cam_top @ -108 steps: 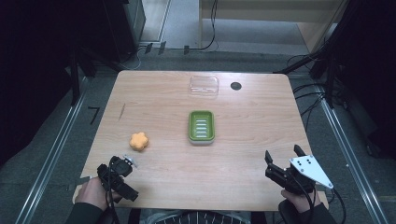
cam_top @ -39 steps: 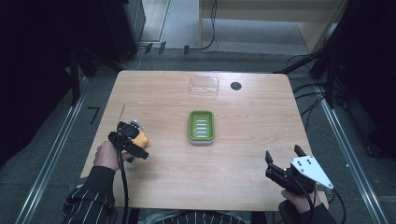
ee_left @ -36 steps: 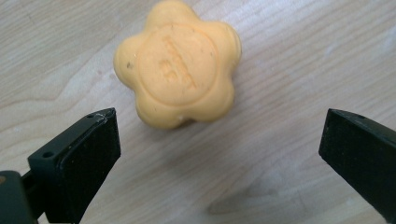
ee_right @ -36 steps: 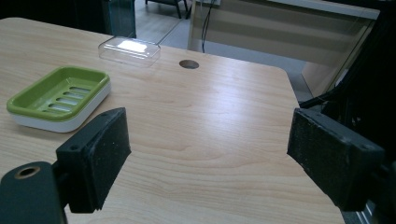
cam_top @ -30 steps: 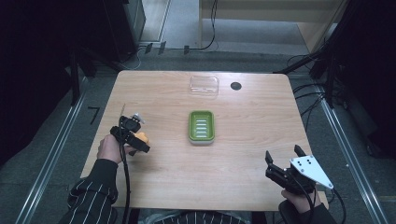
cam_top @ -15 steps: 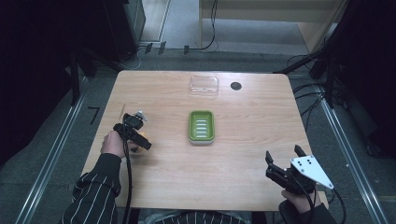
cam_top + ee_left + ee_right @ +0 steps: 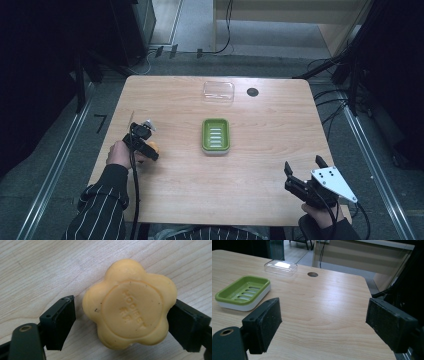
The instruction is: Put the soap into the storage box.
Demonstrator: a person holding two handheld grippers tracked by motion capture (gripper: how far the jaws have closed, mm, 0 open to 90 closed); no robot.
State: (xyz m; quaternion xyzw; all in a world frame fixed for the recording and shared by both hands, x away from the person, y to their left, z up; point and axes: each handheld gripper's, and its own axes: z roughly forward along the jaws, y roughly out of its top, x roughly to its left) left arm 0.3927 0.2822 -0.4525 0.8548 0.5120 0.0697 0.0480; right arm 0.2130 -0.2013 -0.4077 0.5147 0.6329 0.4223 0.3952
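A: While the left hand-held gripper is hanging over the soap, how are its jaws standing?

B: Spread, one each side of the soap. Right jaw is looking like it's touching the soap's edge; left jaw is sitting just apart, w/ a sliver of table showing between. So bracketing it, not pinching yet, imo.

A: And the soap itself?

B: Lying flat on the table, stamped face up, flower-shaped, orange-yellow. In the high view it's peeking out beside the left hand-held gripper at the table's left side, well apart from the green soap dish in the middle.

A: Why is it being straddled that way?

B: Prob. lining up a grab across the widest part, so the lobes are giving the pads something to bite. Guessing it's headed for the dish, since the dish is sitting empty, slots showing.

A: Right side doing anything?

B: Right hand-held gripper is resting at the near right corner, jaws wide apart, holding nothing. Its own view is looking across bare table toward the green soap dish and the clear lid lying farther back, near a round hole. Prob. parked out of the way.
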